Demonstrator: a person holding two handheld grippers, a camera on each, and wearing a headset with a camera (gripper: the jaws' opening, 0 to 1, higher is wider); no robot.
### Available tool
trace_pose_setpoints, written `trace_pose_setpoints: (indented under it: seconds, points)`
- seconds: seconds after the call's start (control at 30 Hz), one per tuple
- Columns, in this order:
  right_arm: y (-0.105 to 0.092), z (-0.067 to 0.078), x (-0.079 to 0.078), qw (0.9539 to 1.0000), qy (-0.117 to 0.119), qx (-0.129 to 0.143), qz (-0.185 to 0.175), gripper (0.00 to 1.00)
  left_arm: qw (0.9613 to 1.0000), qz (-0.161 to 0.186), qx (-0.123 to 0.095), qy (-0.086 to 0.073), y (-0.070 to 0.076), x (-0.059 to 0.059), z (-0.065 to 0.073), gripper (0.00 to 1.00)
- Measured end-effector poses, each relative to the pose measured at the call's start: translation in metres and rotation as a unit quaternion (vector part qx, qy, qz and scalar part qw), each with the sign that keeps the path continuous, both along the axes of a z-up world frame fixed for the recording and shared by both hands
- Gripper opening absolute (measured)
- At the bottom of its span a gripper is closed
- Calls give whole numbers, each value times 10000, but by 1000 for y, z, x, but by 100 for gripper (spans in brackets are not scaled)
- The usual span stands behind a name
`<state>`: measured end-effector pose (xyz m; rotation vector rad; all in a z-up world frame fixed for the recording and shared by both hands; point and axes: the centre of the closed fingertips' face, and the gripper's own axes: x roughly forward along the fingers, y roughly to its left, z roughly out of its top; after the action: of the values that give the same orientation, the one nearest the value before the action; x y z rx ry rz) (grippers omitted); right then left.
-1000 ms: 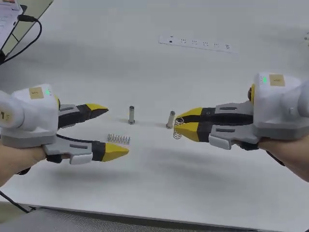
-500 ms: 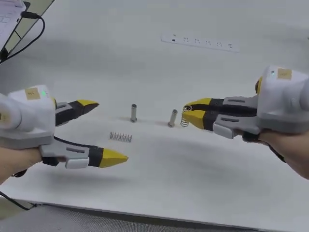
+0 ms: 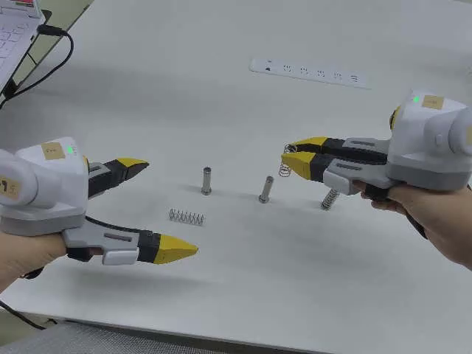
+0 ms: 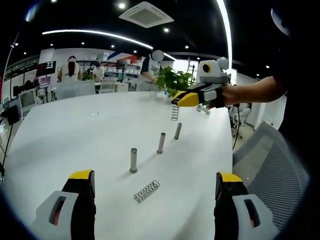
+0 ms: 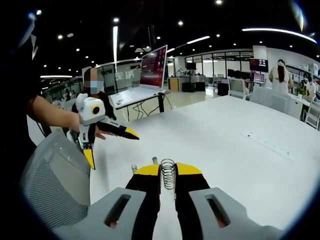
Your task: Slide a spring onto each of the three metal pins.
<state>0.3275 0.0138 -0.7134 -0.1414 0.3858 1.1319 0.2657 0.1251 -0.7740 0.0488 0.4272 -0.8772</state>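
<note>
Right gripper [image 3: 286,158] clamped a spring [image 5: 168,176] near its end; it could swing and miss the pin [image 3: 266,189]. Left gripper [image 3: 168,206] hung open.

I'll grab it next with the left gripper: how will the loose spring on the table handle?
The loose spring lies on its side on the smooth table, so a nudge would probably roll it. Its thin open coils likely squash or skid under a hard pinch.
</note>
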Motion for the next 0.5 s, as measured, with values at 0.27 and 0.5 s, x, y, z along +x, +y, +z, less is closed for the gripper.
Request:
trace_pose_setpoints:
  seconds: [0.27,0.5]
  points:
    - [4,-9,7,9997,135,124,-175,7,10000,80,-42,4,3,2,2,98]
    - [2,-14,12,9993,202,153,-288,7,9999,137,-19,35,6,0,0,98]
